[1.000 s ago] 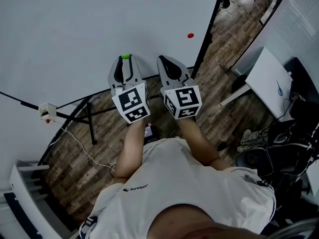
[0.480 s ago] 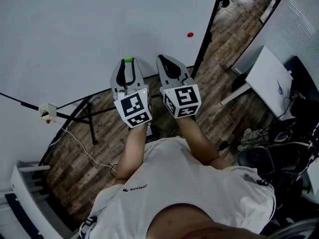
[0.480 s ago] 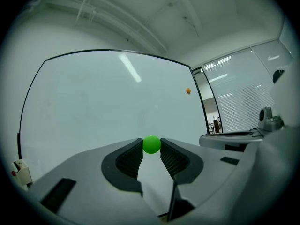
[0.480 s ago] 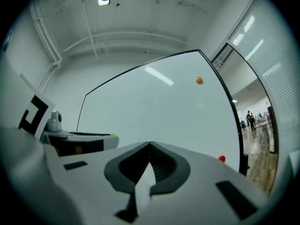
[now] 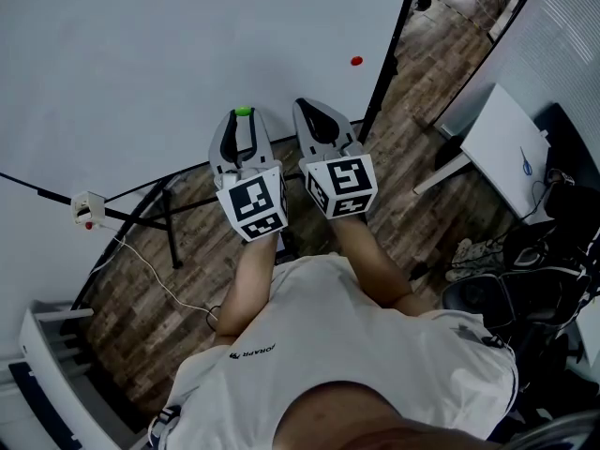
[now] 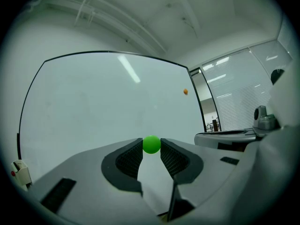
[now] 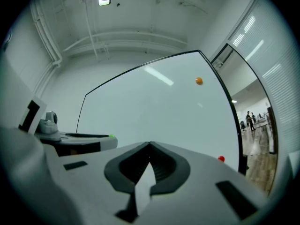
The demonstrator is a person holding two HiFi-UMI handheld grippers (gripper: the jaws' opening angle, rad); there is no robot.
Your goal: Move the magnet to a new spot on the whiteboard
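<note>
Shift: your left gripper (image 5: 242,118) has edged a little toward your right gripper (image 7: 150,146) since the earlier frame, and the green magnet (image 6: 151,144) has gone with it. The right gripper has kept its place.
Left gripper: its jaws are pinched on the green magnet, which sits right at their tips. The pads press it from both sides, so it goes wherever you carry it.
Green magnet: it is in front of the whiteboard (image 5: 141,54), close to the lower edge and nearer the lower right corner than the left. No view settles whether it touches the board's face.
Why held so: a tip grip leaves the magnet's front free. You can likely press it flat against the board without the jaws meeting the surface first.
Right gripper: its jaws are closed together with nothing between them. It waits just beside the left one, clear of the magnet, and seems to have no part in this step.
Other magnets: a red magnet (image 5: 356,61) sits near the right edge. An orange magnet (image 7: 199,80) sits higher, also toward that edge. Pick a bare spot apart from both.
Stage: by my reading the magnet is being carried and is not yet set down.
</note>
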